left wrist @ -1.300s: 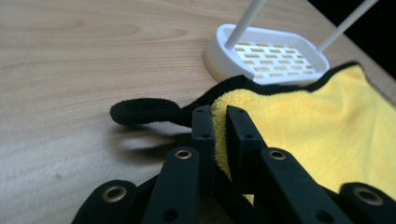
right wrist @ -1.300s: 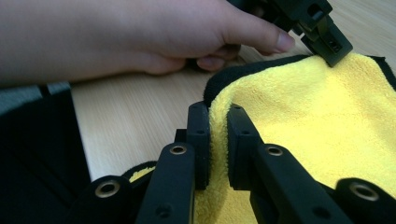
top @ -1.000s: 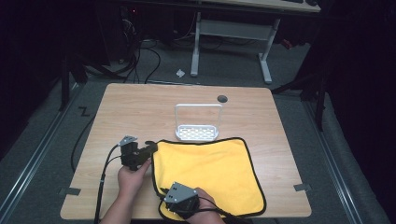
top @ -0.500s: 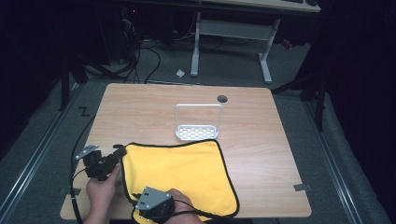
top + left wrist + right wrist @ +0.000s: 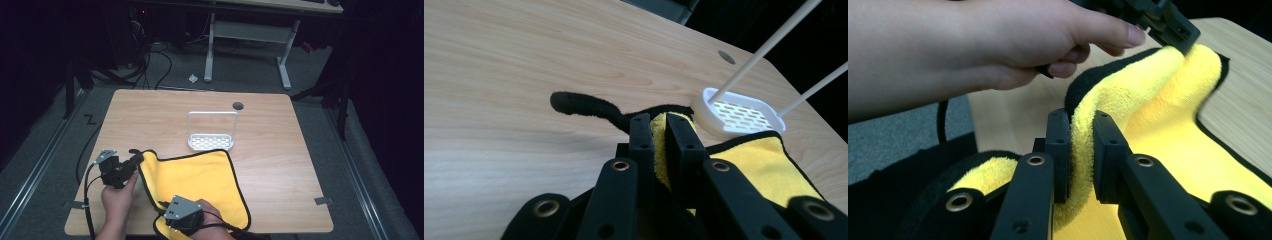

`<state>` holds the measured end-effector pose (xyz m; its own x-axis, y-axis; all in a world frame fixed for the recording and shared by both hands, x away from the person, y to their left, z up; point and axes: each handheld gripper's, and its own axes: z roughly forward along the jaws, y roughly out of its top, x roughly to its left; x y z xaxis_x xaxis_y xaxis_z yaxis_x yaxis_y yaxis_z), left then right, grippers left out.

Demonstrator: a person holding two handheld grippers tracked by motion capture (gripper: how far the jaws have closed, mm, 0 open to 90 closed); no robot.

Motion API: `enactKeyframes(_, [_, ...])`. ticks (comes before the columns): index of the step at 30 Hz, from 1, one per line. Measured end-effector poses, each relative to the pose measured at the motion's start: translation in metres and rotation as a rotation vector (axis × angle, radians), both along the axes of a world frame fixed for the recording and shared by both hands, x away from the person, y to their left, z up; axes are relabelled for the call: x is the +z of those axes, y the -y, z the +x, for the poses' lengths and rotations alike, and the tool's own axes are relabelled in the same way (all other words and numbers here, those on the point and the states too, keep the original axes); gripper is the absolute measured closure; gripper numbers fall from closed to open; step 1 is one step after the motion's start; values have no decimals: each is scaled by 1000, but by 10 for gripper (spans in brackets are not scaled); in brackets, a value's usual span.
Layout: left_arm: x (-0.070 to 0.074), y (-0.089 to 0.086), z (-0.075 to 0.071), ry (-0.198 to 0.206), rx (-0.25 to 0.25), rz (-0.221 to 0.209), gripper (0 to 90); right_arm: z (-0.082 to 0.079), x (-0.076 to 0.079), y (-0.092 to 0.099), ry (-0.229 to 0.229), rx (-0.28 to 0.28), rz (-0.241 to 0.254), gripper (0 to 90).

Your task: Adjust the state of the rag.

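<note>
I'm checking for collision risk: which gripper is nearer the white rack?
Left. The left gripper sits beside and below the white rack; the right gripper is at the table's near edge.

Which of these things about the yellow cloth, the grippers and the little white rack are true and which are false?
1. Both grippers pinch the yellow cloth. True: left gripper and right gripper each clamp its edge.
2. The cloth is folded into a small square. False: it lies mostly spread out.
3. The white rack stands beyond the cloth. True.
4. The rack is full of dishes. False: nothing is in it.
5. The cloth has black trim. True.
</note>
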<state>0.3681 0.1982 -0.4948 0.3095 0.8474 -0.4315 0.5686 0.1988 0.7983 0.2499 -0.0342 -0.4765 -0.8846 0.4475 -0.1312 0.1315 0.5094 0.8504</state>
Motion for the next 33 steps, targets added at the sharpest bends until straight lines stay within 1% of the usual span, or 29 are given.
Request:
enactKeyframes(5, [2,25,8,4,-38,15,820,2,-4,26,-5,-47,0,802])
enactKeyframes(8, [2,44,14,-3,-64,29,820,2,-8,43,-14,-81,-6,798])
enactKeyframes(13, [-1,69,22,-15,-90,41,814,5,-12,71,-26,-139,-12,792])
enactKeyframes(15, [-1,78,25,-19,-100,52,814,5,-14,78,-32,-156,-15,789])
enactKeyframes(18, [-2,90,28,-25,-112,58,814,6,-17,91,-36,-181,-27,787])
enactKeyframes(19, [-2,93,29,-26,-113,57,814,6,-18,96,-47,-196,-28,786])
enactKeyframes(23, [-3,109,33,-30,-140,48,815,6,-22,109,-57,-222,-40,780])
enactKeyframes(25, [-5,114,34,-38,-140,41,815,8,-24,115,-69,-237,-50,772])
enactKeyframes(26, [-6,116,35,-41,-141,45,815,8,-25,117,-77,-247,-51,772])
enactKeyframes(28, [-7,121,37,-43,-149,67,815,8,-26,120,-83,-253,-51,772])
enactKeyframes(31, [-4,126,38,-36,-151,63,814,8,-25,124,-74,-259,-57,773])
enactKeyframes(33, [-1,130,39,-26,-157,69,814,7,-24,128,-66,-267,-54,775])
